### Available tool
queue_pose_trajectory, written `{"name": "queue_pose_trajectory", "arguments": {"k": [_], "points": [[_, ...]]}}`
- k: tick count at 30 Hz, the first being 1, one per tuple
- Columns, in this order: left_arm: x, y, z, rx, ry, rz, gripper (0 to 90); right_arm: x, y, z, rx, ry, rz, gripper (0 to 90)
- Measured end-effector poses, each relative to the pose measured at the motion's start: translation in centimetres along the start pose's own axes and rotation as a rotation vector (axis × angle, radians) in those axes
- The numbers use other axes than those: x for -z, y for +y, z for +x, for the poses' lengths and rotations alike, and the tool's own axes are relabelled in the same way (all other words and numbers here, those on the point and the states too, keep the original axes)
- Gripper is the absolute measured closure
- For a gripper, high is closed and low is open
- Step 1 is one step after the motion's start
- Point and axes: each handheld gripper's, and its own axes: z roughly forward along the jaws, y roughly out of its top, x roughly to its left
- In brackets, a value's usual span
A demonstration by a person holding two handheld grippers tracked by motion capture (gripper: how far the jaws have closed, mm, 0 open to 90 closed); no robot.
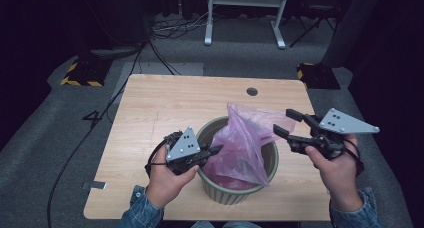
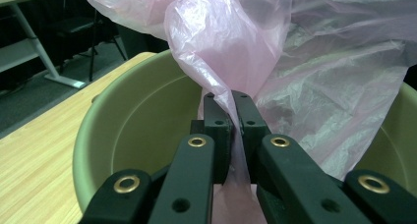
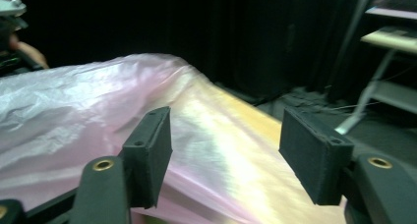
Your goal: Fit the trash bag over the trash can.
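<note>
Your left gripper (image 1: 216,150) pinches the pink bag (image 1: 243,143) over the bin (image 1: 272,160); your right gripper (image 1: 286,123) gapes empty, seemingly just beside it.

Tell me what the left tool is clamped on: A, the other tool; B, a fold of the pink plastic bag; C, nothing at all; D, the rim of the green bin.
B: in the left gripper view the left tool pinches a fold of the pink plastic bag just above the green bin.
</note>
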Motion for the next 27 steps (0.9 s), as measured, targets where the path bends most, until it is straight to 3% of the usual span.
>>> {"name": "queue_pose_trajectory", "arguments": {"k": [6, 14, 20, 21, 25, 27], "points": [[-0.1, -0.1, -0.3, -0.028, 0.0, 0.039, 85.4, -2.3, 0.3, 1.2, -0.077, 0.158, -0.005, 32.4], [-0.2, -0.5, -0.2, -0.024, -0.015, 0.064, 84.2, -3.8, 1.2, 2.7, -0.067, 0.204, 0.007, 28.9], [-0.2, -0.4, -0.5, -0.046, -0.027, 0.046, 82.0, -5.2, 0.8, 3.9, -0.074, 0.271, 0.075, 29.5], [-0.1, -0.4, -0.6, -0.047, -0.03, 0.038, 81.2, -5.4, 0.7, 4.0, -0.07, 0.283, 0.091, 34.5], [-0.1, -0.4, -0.6, -0.053, -0.033, 0.017, 76.1, -5.7, 0.2, 4.1, -0.058, 0.38, 0.142, 71.3], [0.0, -0.5, -0.6, -0.043, -0.031, 0.003, 70.4, -5.5, 0.2, 4.1, -0.033, 0.385, 0.143, 84.3]]}}
